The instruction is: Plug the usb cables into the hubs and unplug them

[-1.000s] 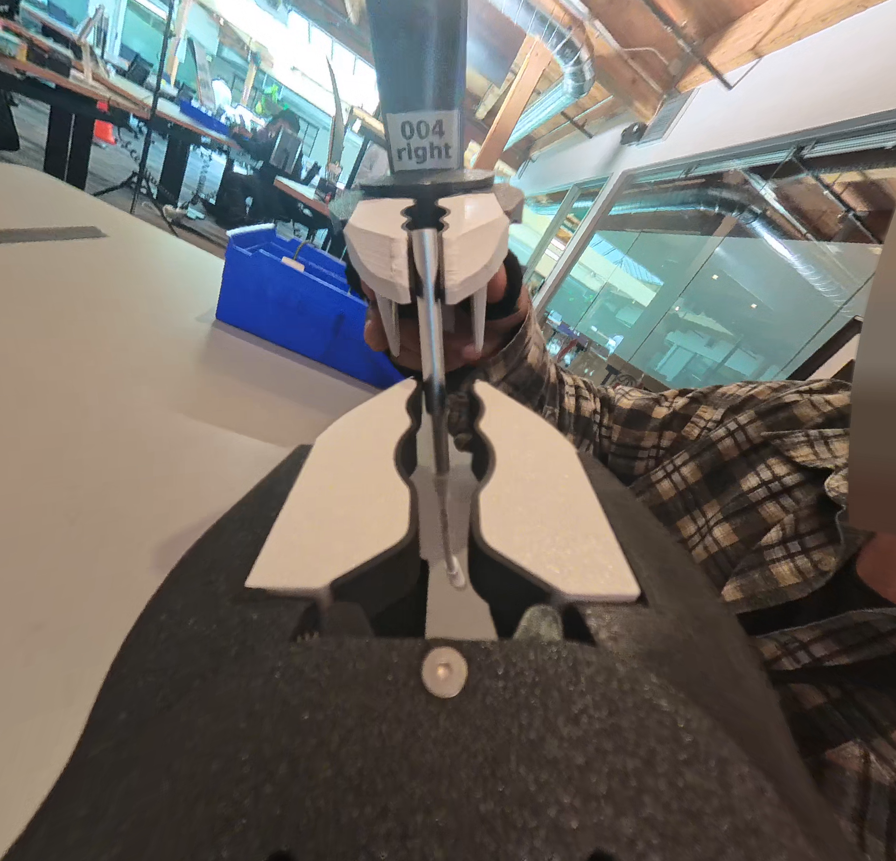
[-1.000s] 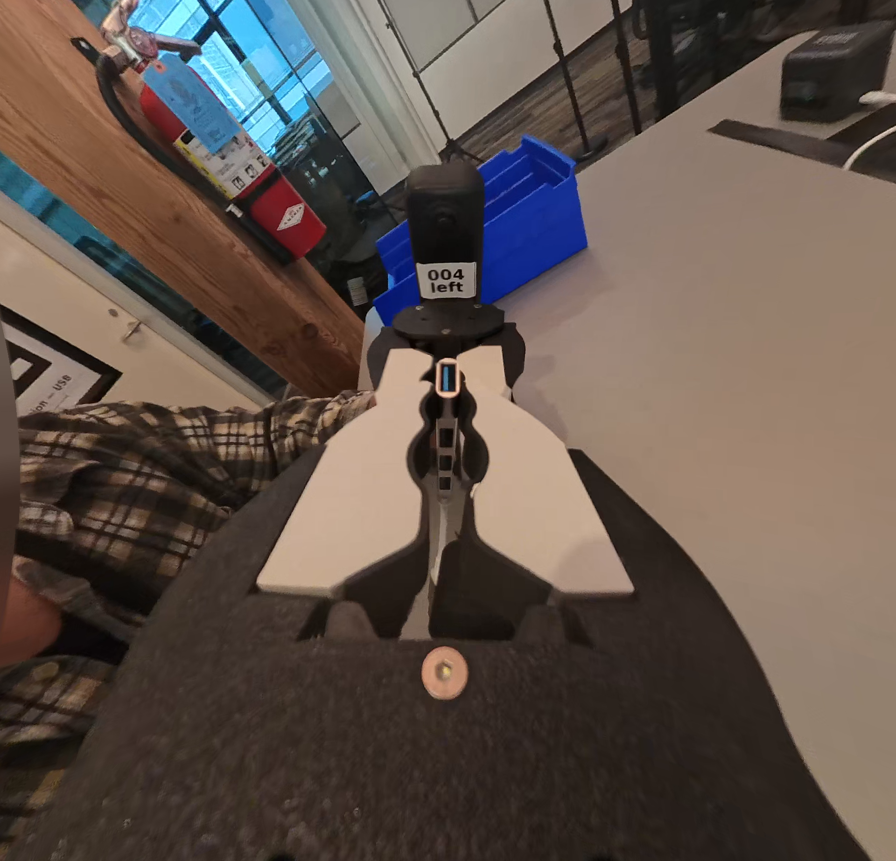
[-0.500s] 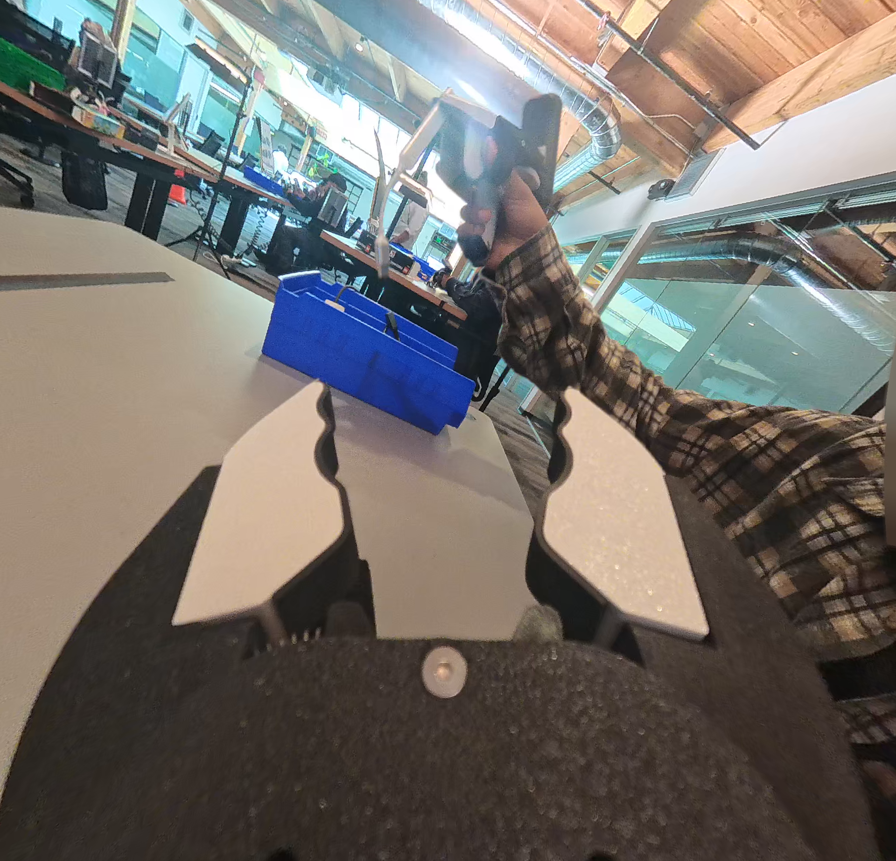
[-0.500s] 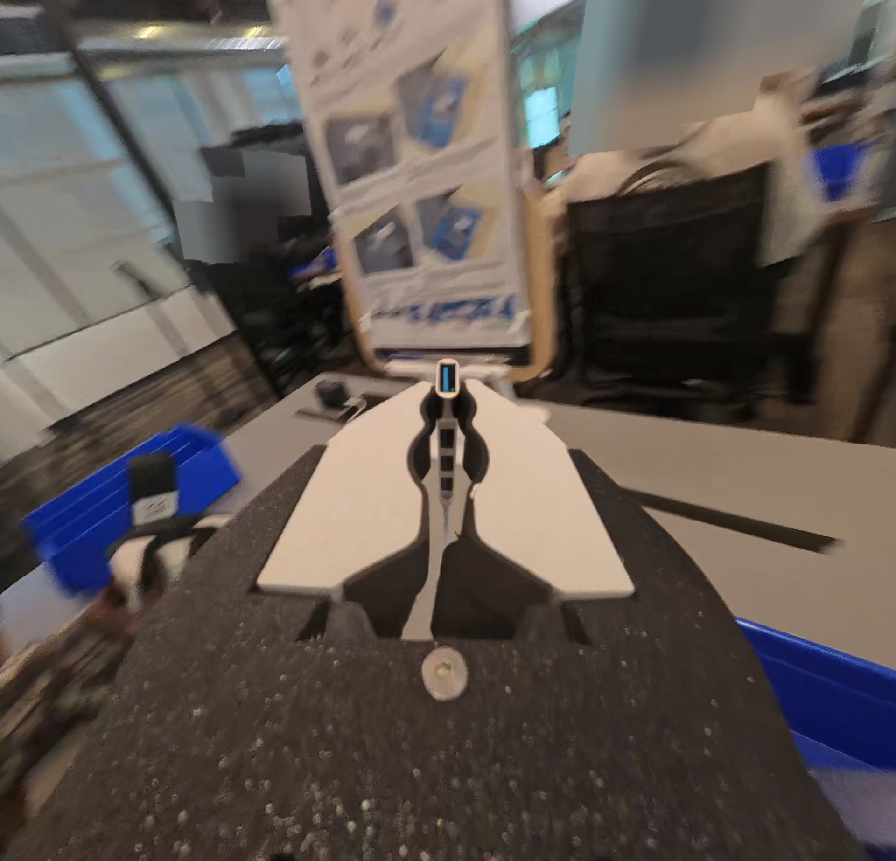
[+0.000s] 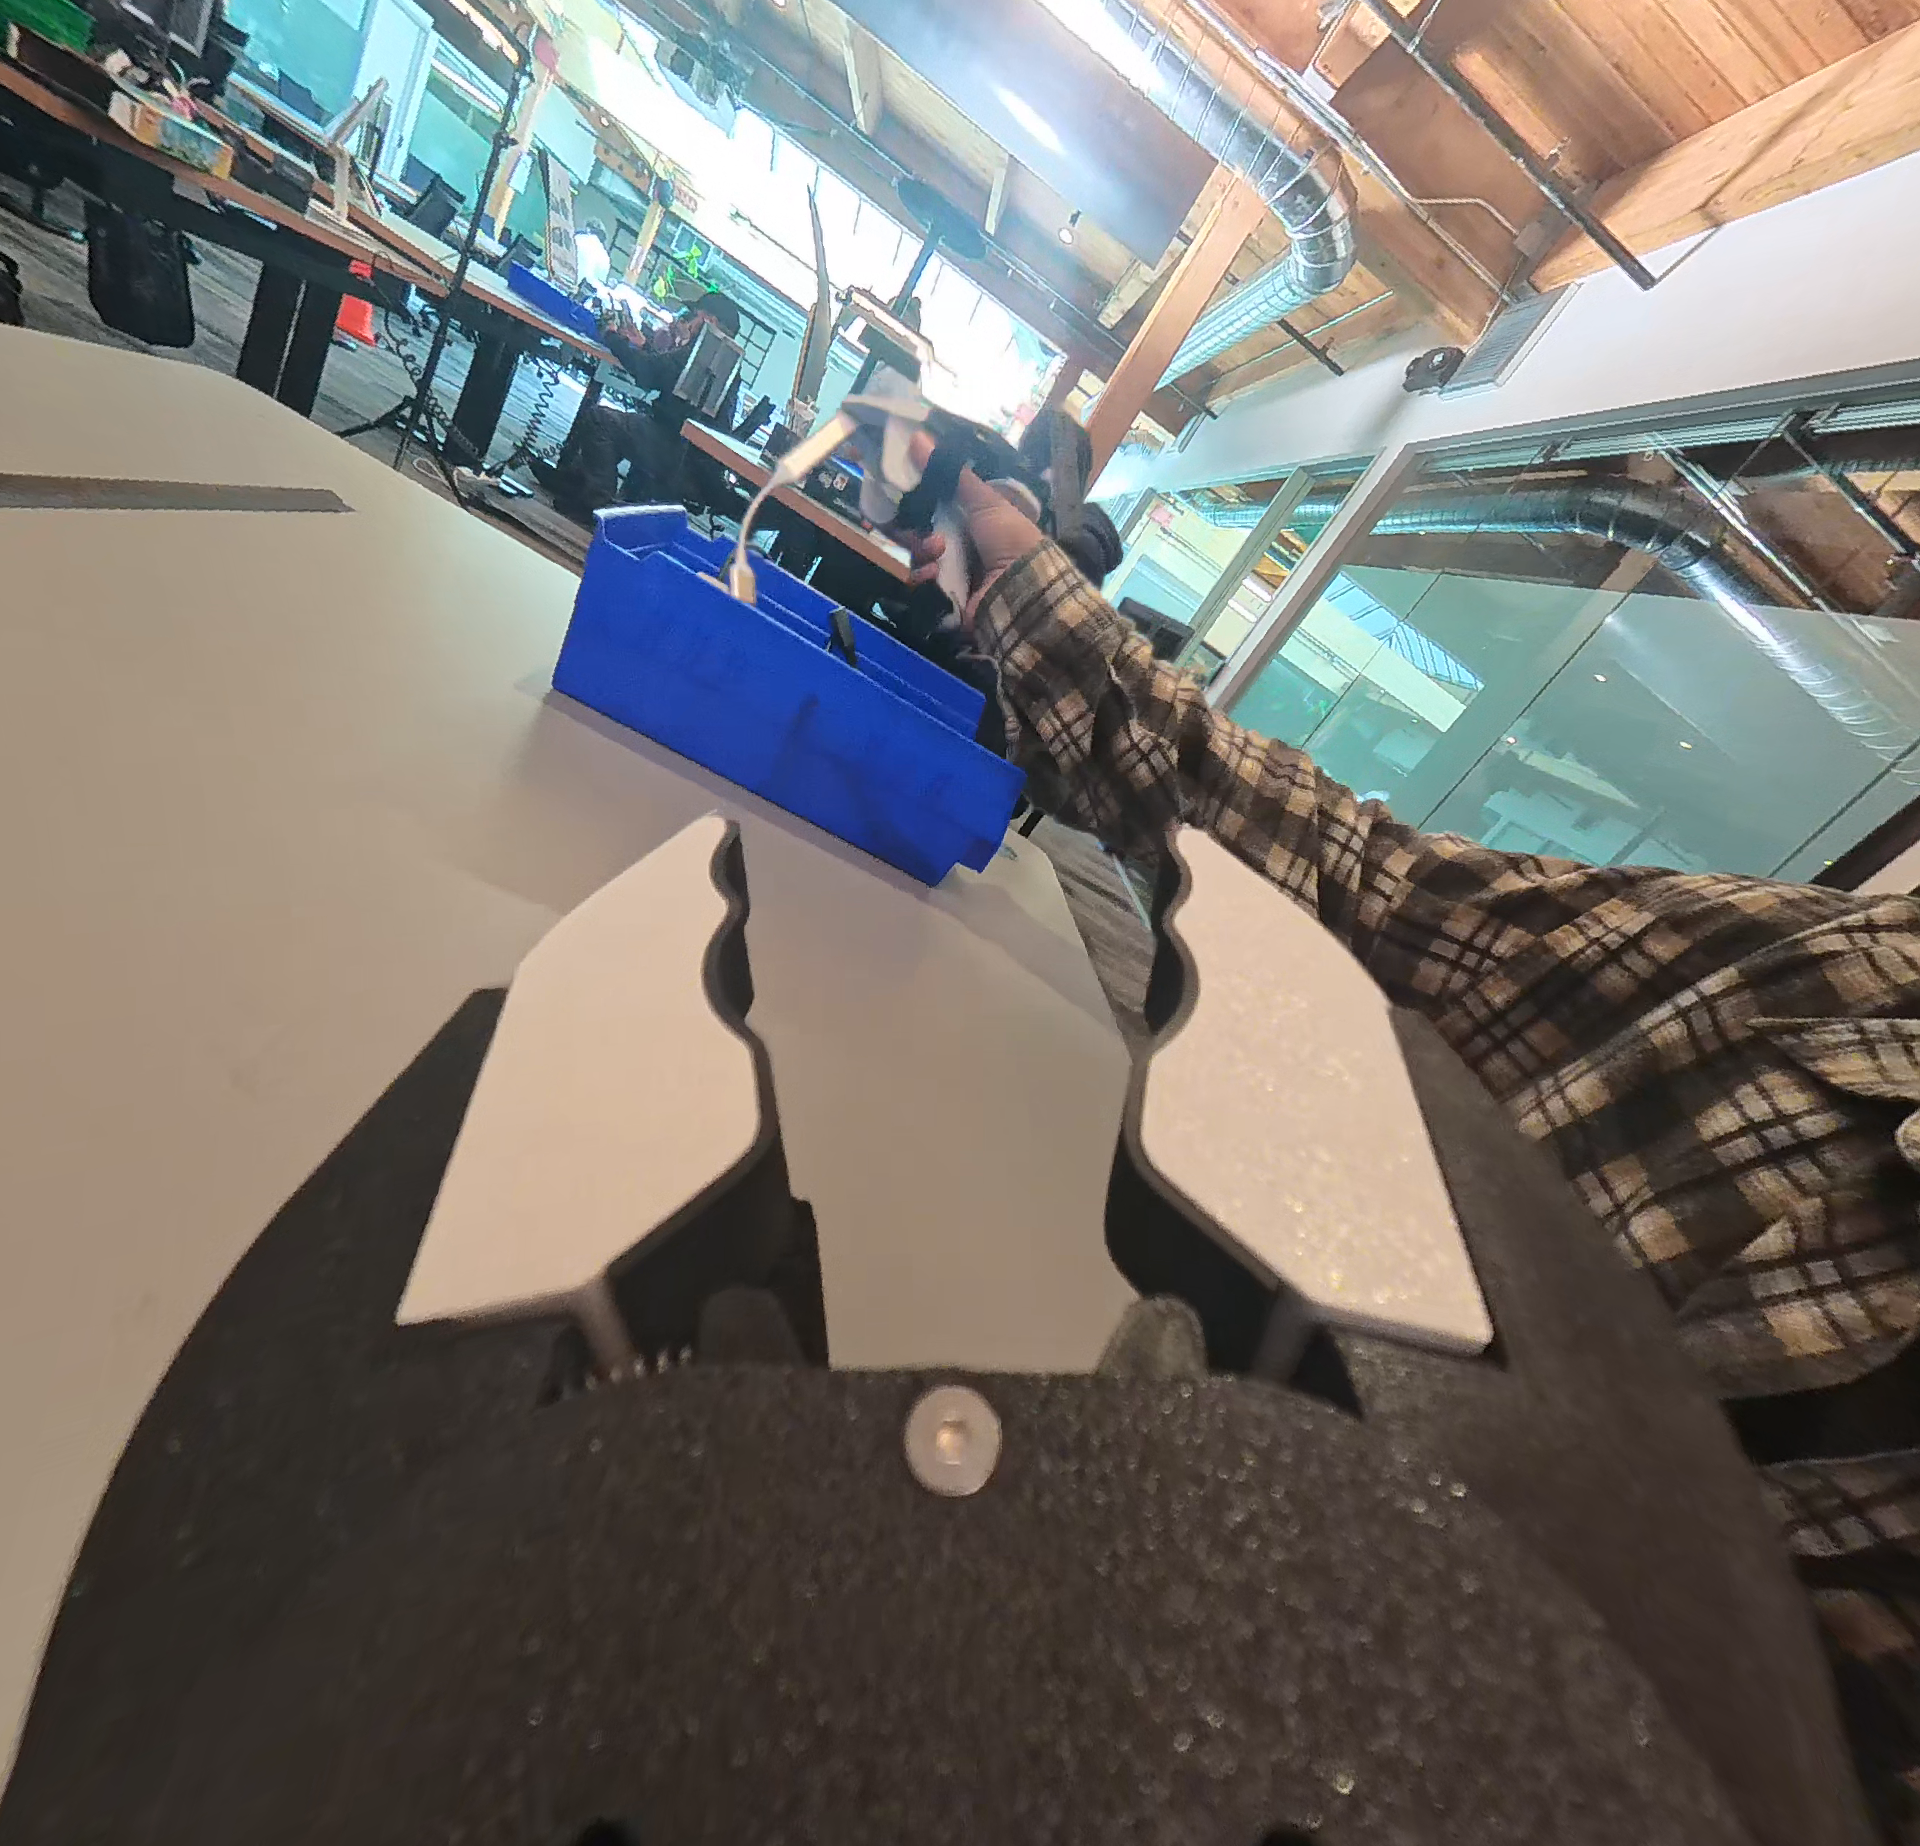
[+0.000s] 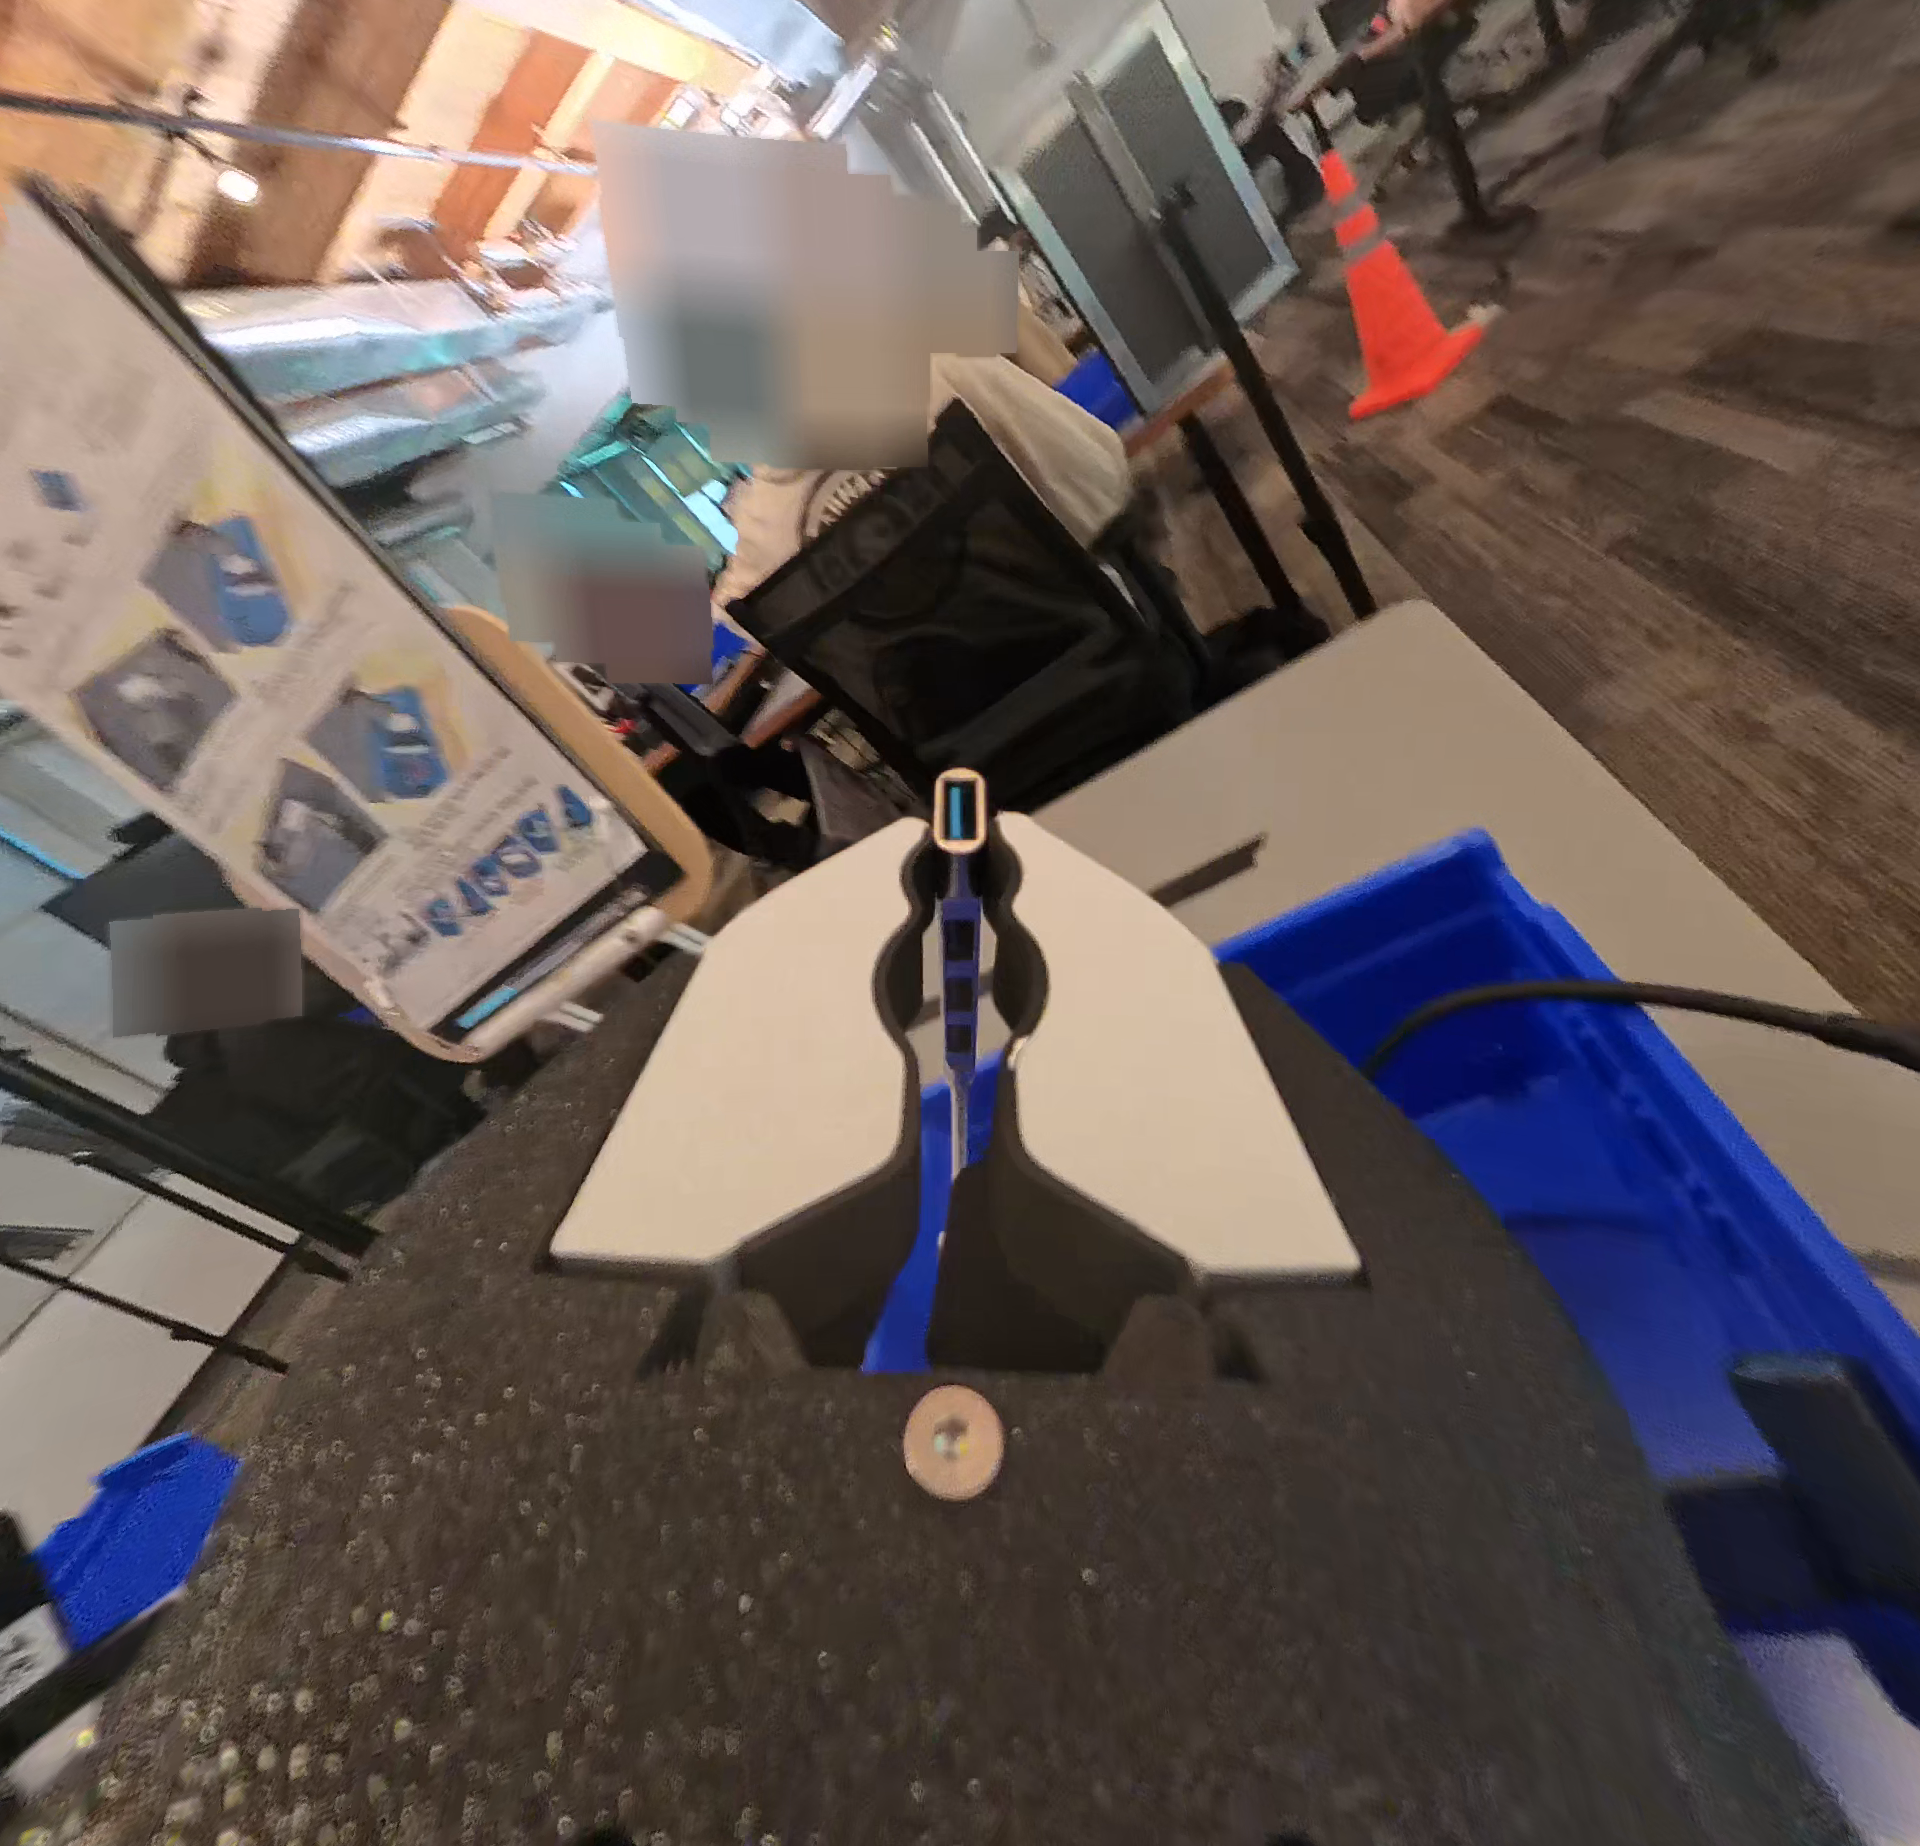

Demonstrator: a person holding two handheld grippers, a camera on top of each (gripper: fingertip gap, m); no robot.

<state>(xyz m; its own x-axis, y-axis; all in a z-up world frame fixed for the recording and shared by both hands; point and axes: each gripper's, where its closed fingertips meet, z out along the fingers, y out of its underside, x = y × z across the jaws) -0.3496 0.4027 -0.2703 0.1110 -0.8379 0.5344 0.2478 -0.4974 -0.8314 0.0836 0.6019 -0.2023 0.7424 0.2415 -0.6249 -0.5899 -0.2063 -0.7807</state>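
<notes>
1. The pale grey tabletop [image 5: 260,757] spreads ahead of and below my left hand-held gripper [image 5: 951,965], whose jaws stand wide apart with nothing between them.
2. The blue plastic bin [image 5: 769,700] sits on the tabletop ahead of my left hand-held gripper; in the right wrist view the same bin [image 6: 1558,1173] lies below and to the right of my right hand-held gripper [image 6: 958,861], with a thin black cable [image 6: 1662,1001] trailing over it.
3. My right hand-held gripper is closed on the slim silver USB hub [image 6: 958,809], held edge-on, its blue-lined port poking out past the fingertips.
4. From the left wrist view, the hub [image 5: 883,409] is held up over the bin, and its short white cable [image 5: 764,513] droops down into it.
5. I judge the hub light, rigid and smooth, so likely to slip; I would pinch it across its flat faces. The cable looks limp, so I would take it by its stiff plug [image 5: 740,581].
</notes>
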